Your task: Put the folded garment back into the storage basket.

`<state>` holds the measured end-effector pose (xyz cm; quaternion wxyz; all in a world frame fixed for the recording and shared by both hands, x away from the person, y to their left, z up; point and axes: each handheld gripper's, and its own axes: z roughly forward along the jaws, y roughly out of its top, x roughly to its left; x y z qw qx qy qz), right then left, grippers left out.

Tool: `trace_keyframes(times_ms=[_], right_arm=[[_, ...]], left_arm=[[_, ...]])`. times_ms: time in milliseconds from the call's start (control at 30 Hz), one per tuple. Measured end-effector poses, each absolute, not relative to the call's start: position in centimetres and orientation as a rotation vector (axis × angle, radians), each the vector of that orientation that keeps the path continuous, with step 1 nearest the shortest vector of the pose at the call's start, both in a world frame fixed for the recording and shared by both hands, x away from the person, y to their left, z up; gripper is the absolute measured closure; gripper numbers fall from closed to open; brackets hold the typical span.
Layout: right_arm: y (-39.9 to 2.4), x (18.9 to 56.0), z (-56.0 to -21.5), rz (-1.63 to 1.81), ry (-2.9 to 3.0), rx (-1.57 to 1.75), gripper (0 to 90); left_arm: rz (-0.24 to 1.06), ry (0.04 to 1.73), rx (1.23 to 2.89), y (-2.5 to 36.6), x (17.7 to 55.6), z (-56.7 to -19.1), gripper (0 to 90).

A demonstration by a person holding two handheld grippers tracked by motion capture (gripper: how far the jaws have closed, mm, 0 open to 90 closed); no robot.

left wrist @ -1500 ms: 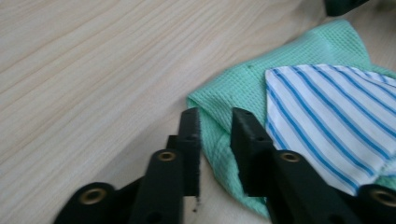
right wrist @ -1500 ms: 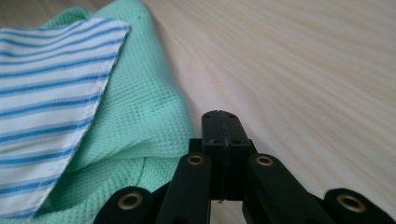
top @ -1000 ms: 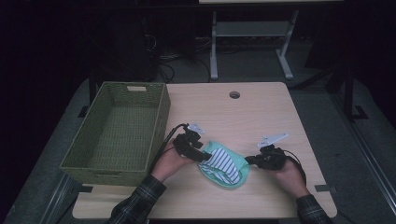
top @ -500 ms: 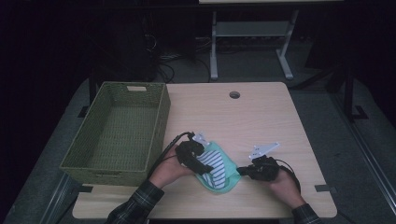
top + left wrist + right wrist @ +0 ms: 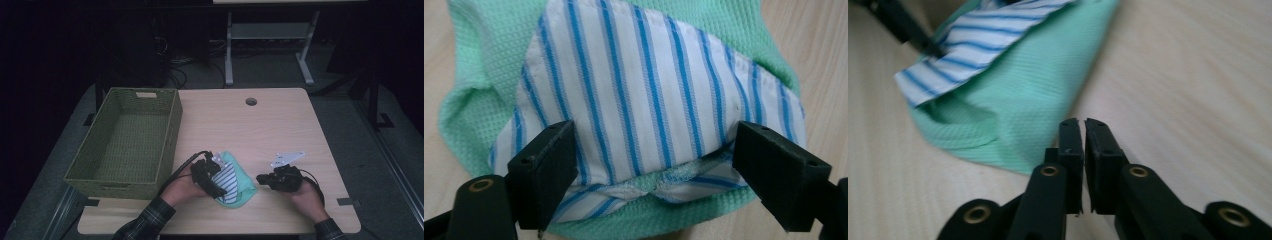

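A mint-green cloth (image 5: 243,181) with a blue-and-white striped cloth (image 5: 227,177) folded on top lies near the table's front edge. My left gripper (image 5: 220,187) hangs over the bundle, pointing down. Its jaws have just been opening and now stand wide open, the striped cloth (image 5: 644,90) lying loose between them on the green one (image 5: 479,65). My right gripper (image 5: 260,178) rests low on the table just right of the bundle. In its view the right gripper (image 5: 1083,122) has just opened a thin slit, with nothing in it. The green cloth's edge (image 5: 1018,115) lies just left of the tips.
A green woven basket (image 5: 172,125) stands at the table's left side with nothing seen inside. Bare wood tabletop (image 5: 250,135) stretches behind the cloths, with a cable hole (image 5: 251,101) near the far edge. The dark floor and a desk frame lie beyond.
The left gripper has come down and right onto the bundle and its jaws have spread. The cloth has gone from spread between the grippers to a tighter fold. The right gripper's jaws have parted slightly.
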<state>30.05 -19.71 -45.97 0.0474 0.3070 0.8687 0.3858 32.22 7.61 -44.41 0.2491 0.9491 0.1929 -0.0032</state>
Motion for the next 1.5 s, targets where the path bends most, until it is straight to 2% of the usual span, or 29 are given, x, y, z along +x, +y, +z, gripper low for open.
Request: trace_keyframes(times_ms=[233, 467, 667, 767, 900, 1100, 1267, 1400, 1500], right_arm=[[-21.4, 31.0, -46.0, 1.137, 2.538, 1.026, 61.1], [-23.6, 32.7, -47.0, 1.060, 2.419, 1.133, 33.8], [-24.7, 33.4, -47.6, 1.019, 2.337, 1.217, 17.4], [-24.9, 33.6, -47.9, 0.993, 2.315, 1.238, 13.7], [-25.0, 33.7, -48.1, 0.989, 2.302, 1.253, 12.4], [-25.0, 33.7, -48.3, 0.995, 2.288, 1.260, 9.8], [-25.0, 33.8, -48.3, 0.996, 2.289, 1.261, 9.1], [-25.0, 33.8, -48.3, 0.993, 2.287, 1.263, 9.0], [-25.0, 33.8, -48.3, 0.991, 2.285, 1.262, 9.0]], left_arm=[[0.012, 0.500, 2.622, 7.2, 31.9, -44.9, 12.9], [0.058, 0.498, 2.645, 6.9, 31.6, -45.0, 13.4], [0.107, 0.494, 2.674, 6.5, 31.3, -45.0, 14.9], [0.114, 0.500, 2.666, 6.6, 31.3, -45.0, 16.7], [0.125, 0.506, 2.659, 6.8, 31.5, -44.8, 23.5], [0.147, 0.522, 2.634, 7.4, 32.0, -44.6, 42.4], [0.166, 0.543, 2.611, 7.8, 32.5, -44.5, 63.1], [0.168, 0.565, 2.598, 8.0, 32.7, -44.5, 70.6], [0.147, 0.595, 2.577, 8.0, 32.9, -44.5, 72.1]])
